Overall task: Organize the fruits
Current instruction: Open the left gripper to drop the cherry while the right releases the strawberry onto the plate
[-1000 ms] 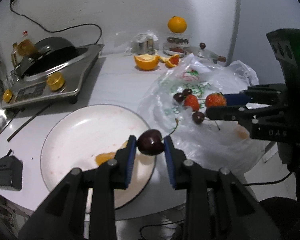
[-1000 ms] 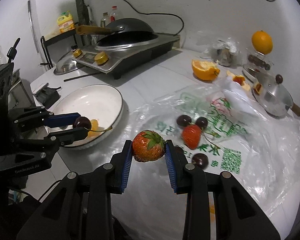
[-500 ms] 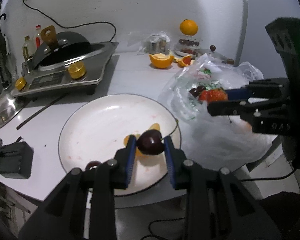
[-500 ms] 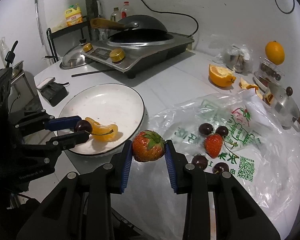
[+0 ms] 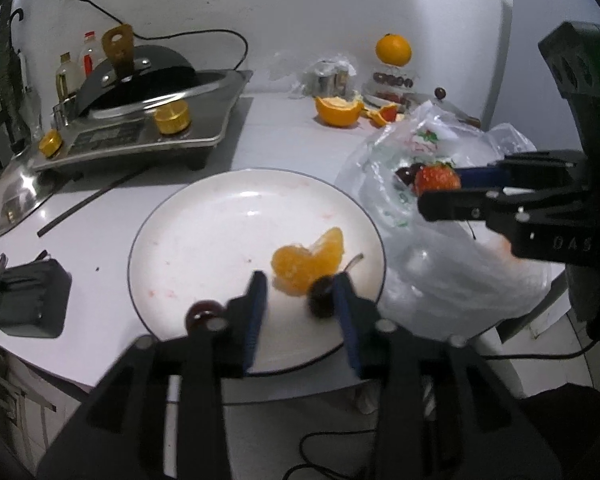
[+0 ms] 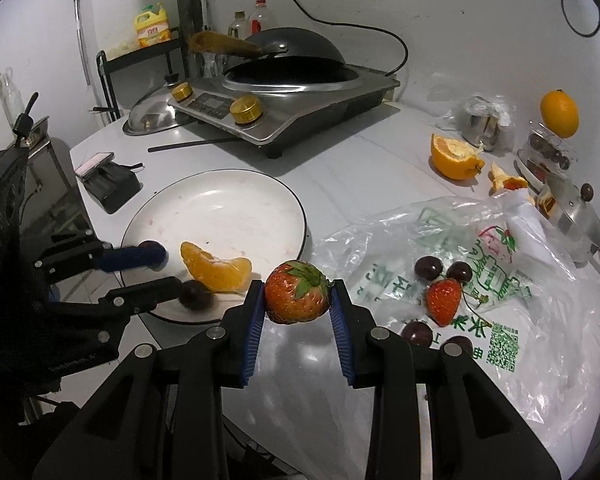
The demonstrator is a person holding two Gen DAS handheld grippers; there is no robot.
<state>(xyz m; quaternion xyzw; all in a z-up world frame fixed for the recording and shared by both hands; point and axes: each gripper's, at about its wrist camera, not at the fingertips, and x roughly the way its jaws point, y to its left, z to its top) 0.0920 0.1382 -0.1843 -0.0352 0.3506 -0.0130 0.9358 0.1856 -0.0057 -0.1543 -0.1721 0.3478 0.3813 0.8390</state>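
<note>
Left gripper (image 5: 300, 300) jaws have just been opening over the white plate (image 5: 204, 216) to drop the dark cherry (image 5: 321, 298), which sits against the right pad beside the orange segment (image 5: 308, 258). Right gripper (image 6: 298, 300) is clamped on a ripe red strawberry (image 6: 297, 298), green cap up, near the plate rim, probably next in line
</note>
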